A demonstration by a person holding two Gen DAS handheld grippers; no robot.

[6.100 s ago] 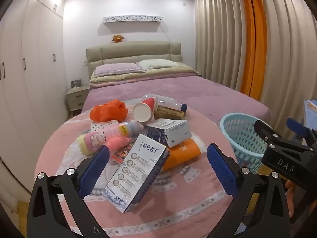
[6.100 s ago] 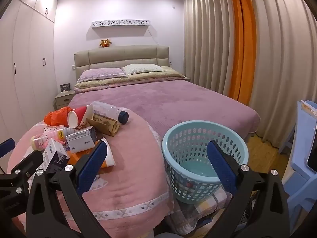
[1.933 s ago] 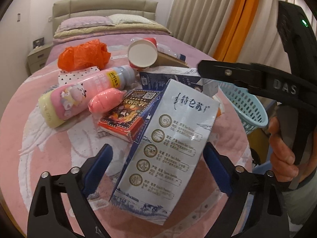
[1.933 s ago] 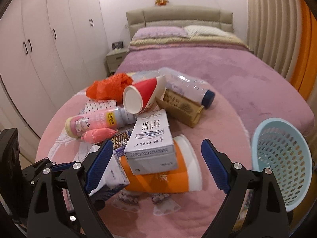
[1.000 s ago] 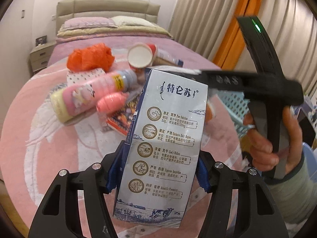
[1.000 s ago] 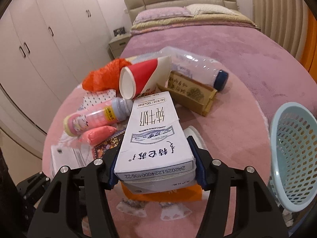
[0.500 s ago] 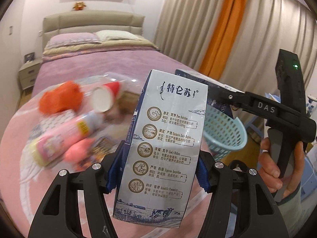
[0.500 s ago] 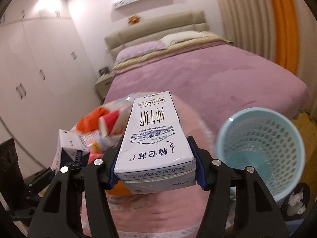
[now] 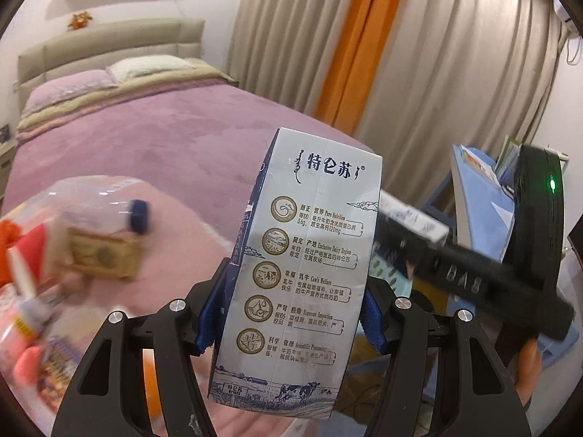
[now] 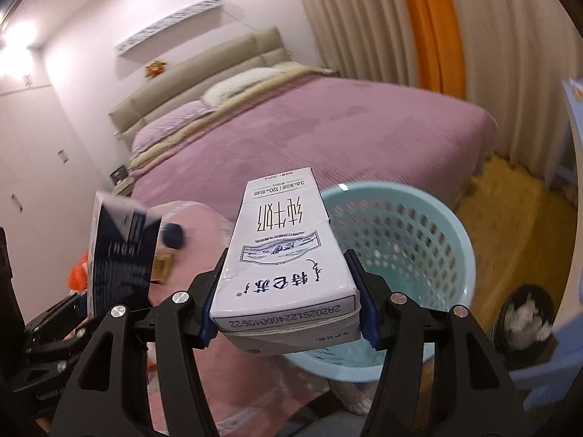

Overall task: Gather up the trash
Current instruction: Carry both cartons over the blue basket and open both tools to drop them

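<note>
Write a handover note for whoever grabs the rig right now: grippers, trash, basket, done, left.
Left gripper: shut on an upright milk carton, held in the air.
Right gripper: shut on a second carton, lying flat, near the blue basket.
Neither carton is in the basket; no trash visible inside.
Left on the pink table: plastic bottle, brown box, red cup, more blurred items.
Next: probably drop both cartons in, then fetch the rest.

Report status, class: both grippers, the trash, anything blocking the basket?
Left gripper shut on upright milk carton. Right gripper shut on flat milk carton, near blue basket. Nothing seen blocking the basket mouth.
</note>
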